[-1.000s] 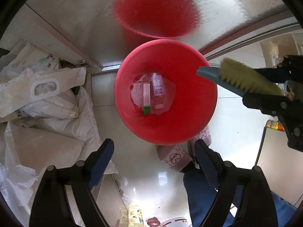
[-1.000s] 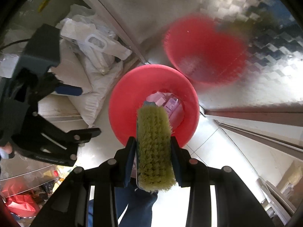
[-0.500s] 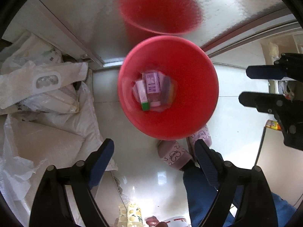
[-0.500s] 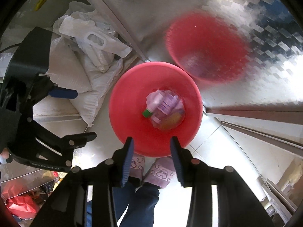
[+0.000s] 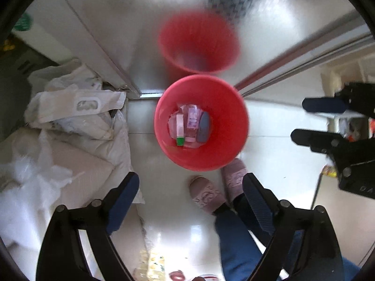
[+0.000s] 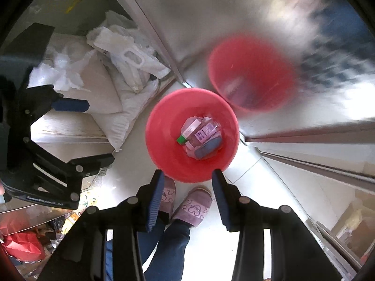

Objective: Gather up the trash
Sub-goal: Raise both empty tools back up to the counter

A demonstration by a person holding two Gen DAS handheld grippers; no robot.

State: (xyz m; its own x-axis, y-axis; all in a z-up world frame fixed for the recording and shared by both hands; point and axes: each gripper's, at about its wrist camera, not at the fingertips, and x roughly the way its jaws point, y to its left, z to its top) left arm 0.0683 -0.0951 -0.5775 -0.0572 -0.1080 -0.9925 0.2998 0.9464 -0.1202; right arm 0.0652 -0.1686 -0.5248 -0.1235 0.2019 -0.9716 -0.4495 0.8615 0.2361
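Observation:
A red trash bin [image 5: 222,154] stands on the white floor, seen from above in both views [image 6: 164,154]. Inside lie a white tube with a green cap [image 5: 180,128], a pink-purple bottle [image 5: 192,121] and the blue-grey brush [image 5: 203,127], which also shows in the right wrist view [image 6: 208,148]. My left gripper [image 5: 189,187] is open and empty, high above the bin's near side. My right gripper [image 6: 187,182] is open and empty above the bin; it also shows at the right of the left wrist view [image 5: 311,120].
A shiny metal panel [image 5: 164,23] behind the bin mirrors it. White bags and sacks [image 5: 77,107] pile up to the left. The person's slippered feet [image 5: 206,195] stand just before the bin. Red clutter [image 6: 21,245] lies at lower left.
My right gripper opened and let go of the brush, which dropped into the bin. Both grippers have since risen farther from the bin.

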